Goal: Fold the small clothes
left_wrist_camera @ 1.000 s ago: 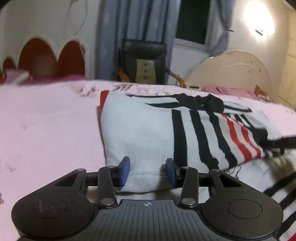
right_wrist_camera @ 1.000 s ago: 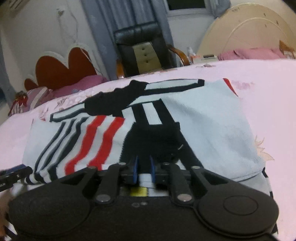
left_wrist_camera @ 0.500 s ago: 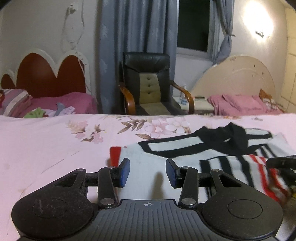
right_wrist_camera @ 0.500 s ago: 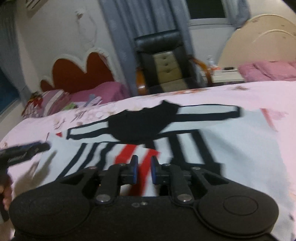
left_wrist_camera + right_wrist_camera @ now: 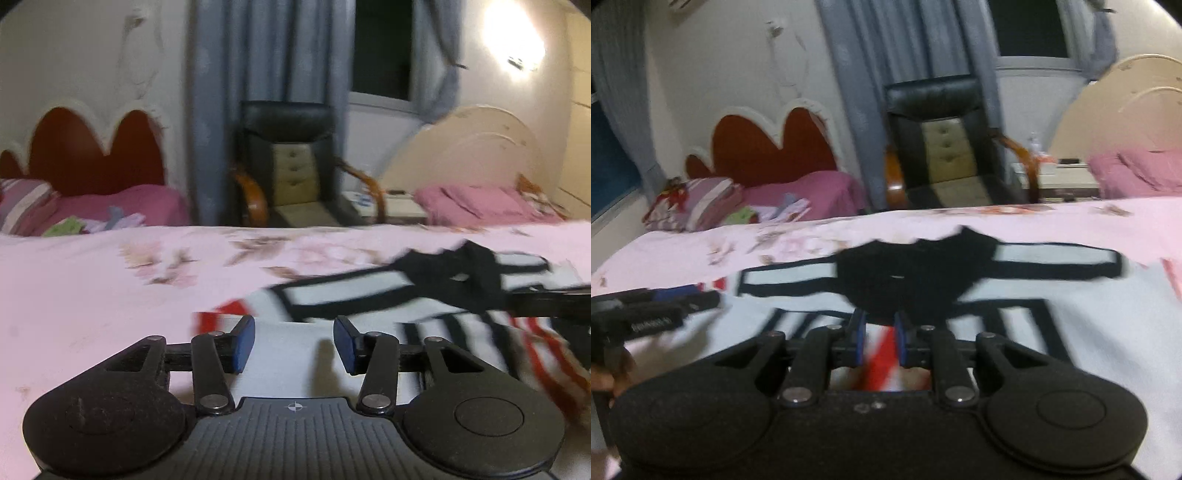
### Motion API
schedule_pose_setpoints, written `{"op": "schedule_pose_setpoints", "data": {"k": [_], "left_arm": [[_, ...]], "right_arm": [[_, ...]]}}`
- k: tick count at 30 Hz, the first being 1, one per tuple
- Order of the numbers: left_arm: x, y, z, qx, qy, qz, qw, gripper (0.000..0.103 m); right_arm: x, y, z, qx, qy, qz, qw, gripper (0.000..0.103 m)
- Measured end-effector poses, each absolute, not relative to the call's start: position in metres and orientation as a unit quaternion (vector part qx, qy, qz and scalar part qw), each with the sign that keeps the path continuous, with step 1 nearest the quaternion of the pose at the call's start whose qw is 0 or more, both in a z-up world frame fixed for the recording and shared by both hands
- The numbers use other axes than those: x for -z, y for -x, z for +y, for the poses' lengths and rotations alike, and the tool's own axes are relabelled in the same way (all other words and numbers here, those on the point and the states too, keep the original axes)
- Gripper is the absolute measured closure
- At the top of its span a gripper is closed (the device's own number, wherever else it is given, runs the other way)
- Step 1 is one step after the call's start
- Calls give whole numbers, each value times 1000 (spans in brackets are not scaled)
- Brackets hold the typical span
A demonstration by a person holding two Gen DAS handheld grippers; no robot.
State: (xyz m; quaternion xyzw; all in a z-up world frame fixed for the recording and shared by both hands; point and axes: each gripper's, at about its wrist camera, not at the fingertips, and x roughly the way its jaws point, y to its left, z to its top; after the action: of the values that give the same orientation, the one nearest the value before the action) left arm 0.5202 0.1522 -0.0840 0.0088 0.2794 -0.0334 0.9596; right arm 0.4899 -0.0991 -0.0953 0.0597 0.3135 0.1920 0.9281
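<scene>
Sweater (image 5: 1015, 295) lying flat on pink bedsheet (image 5: 92, 288): white knit, black stripes, red stripes, black collar patch. I'm holding left gripper (image 5: 294, 343) released, pads wide apart, nothing between; sweater's red-edged corner lying just ahead, body spreading right. Right gripper (image 5: 878, 338) hovering over sweater's middle, pads narrowly parted, red stripe showing through gap; grasp, cannot tell. Sheet smooth, floral-printed; frames blurring.

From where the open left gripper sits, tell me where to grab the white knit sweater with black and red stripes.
Grip the white knit sweater at its near-left hem corner beside the red trim, coming in low from the front. That edge lies flat on the pink bedsheet, directly ahead of the open left gripper.
</scene>
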Motion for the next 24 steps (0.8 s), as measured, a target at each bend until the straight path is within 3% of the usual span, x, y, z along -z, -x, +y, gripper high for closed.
{"op": "schedule_pose_setpoints", "data": {"k": [3, 7, 10, 12, 17, 19, 20, 24], "left_arm": [[91, -526, 135, 32, -41, 291, 955, 41], [98, -534, 165, 17, -11, 303, 953, 34], [99, -535, 176, 3, -24, 298, 954, 28], [102, -537, 185, -13, -23, 299, 954, 12], [101, -537, 192, -29, 3, 301, 953, 14], [85, -521, 179, -29, -12, 275, 961, 19], [77, -511, 171, -18, -10, 261, 965, 19], [63, -490, 118, 37, -10, 250, 967, 19]], "right_arm": [[104, -500, -70, -215, -43, 338, 915, 83], [114, -497, -62, -219, 0, 340, 915, 85], [111, -492, -85, -192, 9, 339, 921, 97], [114, -489, -108, -176, -4, 342, 923, 101], [115, -487, -125, -174, -25, 344, 922, 101], [108, -485, -123, -170, -28, 343, 923, 92], [102, -480, -124, -169, -30, 330, 928, 79], [97, -470, -127, -176, -40, 321, 930, 80]]}}
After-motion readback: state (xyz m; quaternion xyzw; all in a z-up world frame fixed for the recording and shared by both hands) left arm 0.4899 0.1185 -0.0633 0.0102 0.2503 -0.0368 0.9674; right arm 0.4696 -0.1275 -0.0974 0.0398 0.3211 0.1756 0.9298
